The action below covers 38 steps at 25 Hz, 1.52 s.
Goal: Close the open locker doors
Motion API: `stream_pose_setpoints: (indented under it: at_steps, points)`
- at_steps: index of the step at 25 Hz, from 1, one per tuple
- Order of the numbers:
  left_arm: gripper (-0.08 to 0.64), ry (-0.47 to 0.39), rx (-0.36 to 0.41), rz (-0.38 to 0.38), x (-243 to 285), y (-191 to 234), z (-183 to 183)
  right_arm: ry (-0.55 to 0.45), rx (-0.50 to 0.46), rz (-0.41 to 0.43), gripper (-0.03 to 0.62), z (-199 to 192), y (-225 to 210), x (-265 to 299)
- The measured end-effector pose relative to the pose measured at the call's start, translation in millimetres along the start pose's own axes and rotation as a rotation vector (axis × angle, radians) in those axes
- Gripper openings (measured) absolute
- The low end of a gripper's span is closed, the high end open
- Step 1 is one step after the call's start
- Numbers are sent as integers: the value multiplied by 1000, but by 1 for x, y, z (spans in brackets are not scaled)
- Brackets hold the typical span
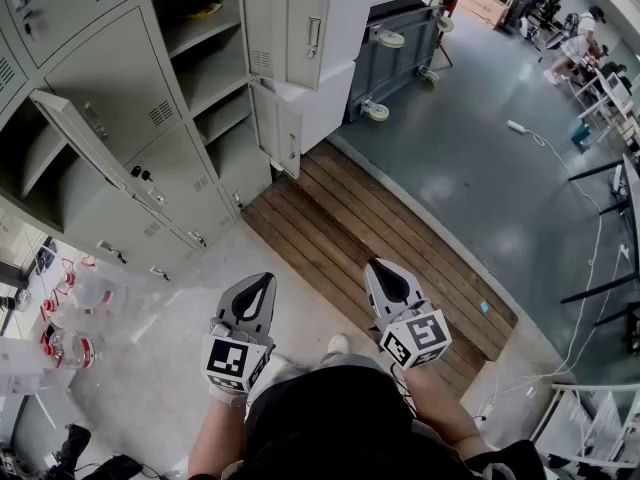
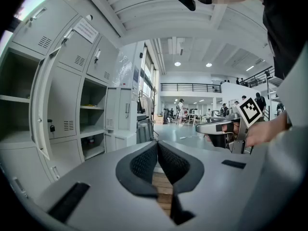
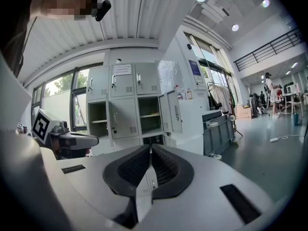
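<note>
A grey steel locker bank (image 1: 110, 68) fills the upper left of the head view, ahead of the person and well apart from both grippers. It stands on a pale concrete floor (image 1: 180, 368), with a slatted wooden platform (image 1: 370, 238) running along its foot. Beyond the bank's right end stands a grey wheeled cart (image 1: 395, 53). Several compartments gape, showing bare shelves. One long door (image 1: 95, 148) swings out near the left end. At the right end an upper door (image 1: 305, 28) and a smaller lower door (image 1: 285, 133) also stand open, each with a slim handle and a vent grille. The left gripper (image 1: 268, 280) and the right gripper (image 1: 372, 266) are held side by side low in the head view, over the platform's near edge. Each gripper's own view shows its ribbed black pads pressed together at the tips, with nothing between them. Each gripper carries a cube with black-and-white square markers. A small padlock (image 2: 50, 127) hangs on a closed door beside the long open one. A white paper sheet (image 3: 122, 70) is stuck to a top-row door, its print too small to read.
</note>
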<state>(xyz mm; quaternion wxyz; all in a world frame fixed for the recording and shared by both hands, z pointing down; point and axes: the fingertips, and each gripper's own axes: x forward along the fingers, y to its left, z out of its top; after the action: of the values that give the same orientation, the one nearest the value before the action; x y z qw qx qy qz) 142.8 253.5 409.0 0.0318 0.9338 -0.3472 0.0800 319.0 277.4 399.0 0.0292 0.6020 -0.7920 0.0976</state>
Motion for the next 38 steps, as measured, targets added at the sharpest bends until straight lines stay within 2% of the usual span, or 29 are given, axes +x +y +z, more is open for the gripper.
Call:
stream_pose_setpoints:
  at_steps: [4, 8, 13, 20, 24, 31, 33, 38]
  points:
    - [20, -12, 11, 13, 20, -19, 12, -2, 5, 25, 41, 2, -20, -6]
    - [20, 15, 40, 5, 41, -39, 14, -5, 11, 45, 43, 3, -42, -8]
    - [20, 43, 45, 41, 62, -54, 10, -14, 56, 78, 43, 0, -70, -7]
    - [20, 85, 24, 82, 82, -38, 1, 20, 83, 115, 43, -9, -80, 26]
    - [20, 95, 10, 55, 96, -2, -8, 35, 80, 101, 43, -10, -73, 64]
    - [20, 93, 28, -16, 121, 96, 2, 53, 77, 48, 43, 5, -47, 154]
    - [20, 105, 21, -19, 122, 129, 2, 49, 76, 43, 43, 11, -34, 183]
    - [21, 71, 25, 13, 113, 200, 10, 44, 66, 69, 43, 23, 4, 248]
